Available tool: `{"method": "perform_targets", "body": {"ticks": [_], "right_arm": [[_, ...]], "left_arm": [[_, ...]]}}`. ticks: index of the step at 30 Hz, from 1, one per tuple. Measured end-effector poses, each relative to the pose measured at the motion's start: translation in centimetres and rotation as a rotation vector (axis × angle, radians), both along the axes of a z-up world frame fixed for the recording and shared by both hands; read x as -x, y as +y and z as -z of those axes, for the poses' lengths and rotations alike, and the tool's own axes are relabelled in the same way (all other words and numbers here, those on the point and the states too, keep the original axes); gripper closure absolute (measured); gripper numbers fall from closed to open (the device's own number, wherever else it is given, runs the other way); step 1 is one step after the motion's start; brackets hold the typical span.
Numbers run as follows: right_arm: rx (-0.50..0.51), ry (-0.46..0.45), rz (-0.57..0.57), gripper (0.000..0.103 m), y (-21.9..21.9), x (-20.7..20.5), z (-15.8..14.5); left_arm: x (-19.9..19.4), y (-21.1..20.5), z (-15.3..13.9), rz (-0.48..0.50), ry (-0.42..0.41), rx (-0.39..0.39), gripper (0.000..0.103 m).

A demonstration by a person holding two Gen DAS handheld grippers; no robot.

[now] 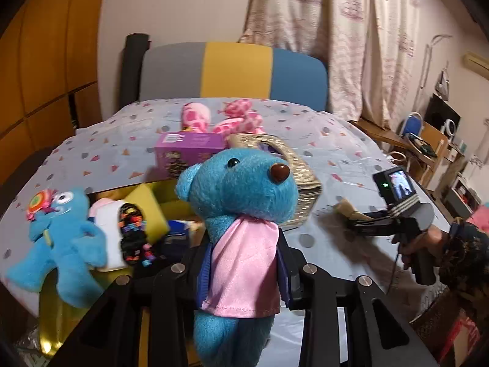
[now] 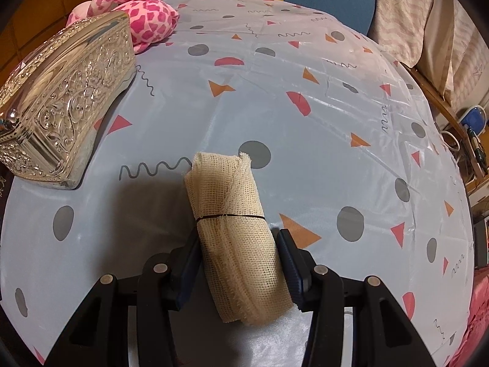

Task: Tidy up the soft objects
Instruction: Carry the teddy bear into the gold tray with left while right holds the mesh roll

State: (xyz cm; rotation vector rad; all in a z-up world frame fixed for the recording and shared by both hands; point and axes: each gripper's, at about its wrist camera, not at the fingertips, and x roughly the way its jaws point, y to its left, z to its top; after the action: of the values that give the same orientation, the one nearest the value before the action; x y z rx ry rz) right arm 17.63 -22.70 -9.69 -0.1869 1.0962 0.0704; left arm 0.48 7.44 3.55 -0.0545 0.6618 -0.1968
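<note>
The left claw [image 1: 243, 263] grips the blue bear [image 1: 241, 214] upright, the yellow bin [image 1: 146, 202] probably just below-left; the right claw [image 2: 240, 260] clamps the gauze roll [image 2: 235, 229] lengthwise.

Right tool [image 2: 240, 263] clamped on a gauze roll [image 2: 235, 232] above patterned tablecloth [image 2: 305, 153], silver box [image 2: 61, 107] left.

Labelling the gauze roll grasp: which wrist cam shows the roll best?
Right wrist view: the gauze roll fills the centre, sitting between the right tongs, weave and black band visible. Left wrist view shows only a small, dim bit of it ahead of those tongs.
</note>
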Motion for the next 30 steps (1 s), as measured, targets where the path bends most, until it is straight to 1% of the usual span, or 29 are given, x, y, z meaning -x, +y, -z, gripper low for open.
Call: {"method": "perform_targets", "body": {"ticks": [4, 11, 15, 19, 20, 23, 25, 28, 30], "right_arm": [[0.009, -0.006, -0.004, 0.054, 0.1, -0.1, 0.0], [0.023, -0.011, -0.014, 0.054, 0.3, 0.0, 0.0], [0.033, -0.014, -0.021, 0.054, 0.4, 0.1, -0.1], [0.045, -0.017, -0.028, 0.054, 0.5, 0.2, -0.1], [0.048, -0.018, -0.030, 0.054, 0.6, 0.3, -0.2], [0.053, -0.019, -0.036, 0.054, 0.6, 0.3, -0.2], [0.060, -0.020, -0.042, 0.054, 0.7, 0.4, -0.2], [0.065, -0.022, -0.046, 0.054, 0.7, 0.4, -0.2], [0.065, -0.022, -0.047, 0.054, 0.7, 0.4, -0.2]], "left_arm": [[0.2, 1.5, 0.3, -0.040, 0.000, -0.003, 0.067], [0.5, 4.2, 1.3, -0.107, 0.022, -0.007, 0.067], [1.0, 6.8, 1.8, -0.161, 0.046, 0.026, 0.067], [2.7, 10.9, 2.0, -0.254, 0.053, 0.060, 0.067], [3.5, 12.4, 1.9, -0.298, 0.051, 0.070, 0.067], [5.5, 16.0, 1.8, -0.390, 0.050, 0.103, 0.067], [6.5, 17.4, 1.9, -0.426, 0.048, 0.123, 0.067], [7.0, 17.5, 2.2, -0.422, 0.043, 0.134, 0.067], [6.5, 16.2, 2.3, -0.364, 0.036, 0.158, 0.067]]}}
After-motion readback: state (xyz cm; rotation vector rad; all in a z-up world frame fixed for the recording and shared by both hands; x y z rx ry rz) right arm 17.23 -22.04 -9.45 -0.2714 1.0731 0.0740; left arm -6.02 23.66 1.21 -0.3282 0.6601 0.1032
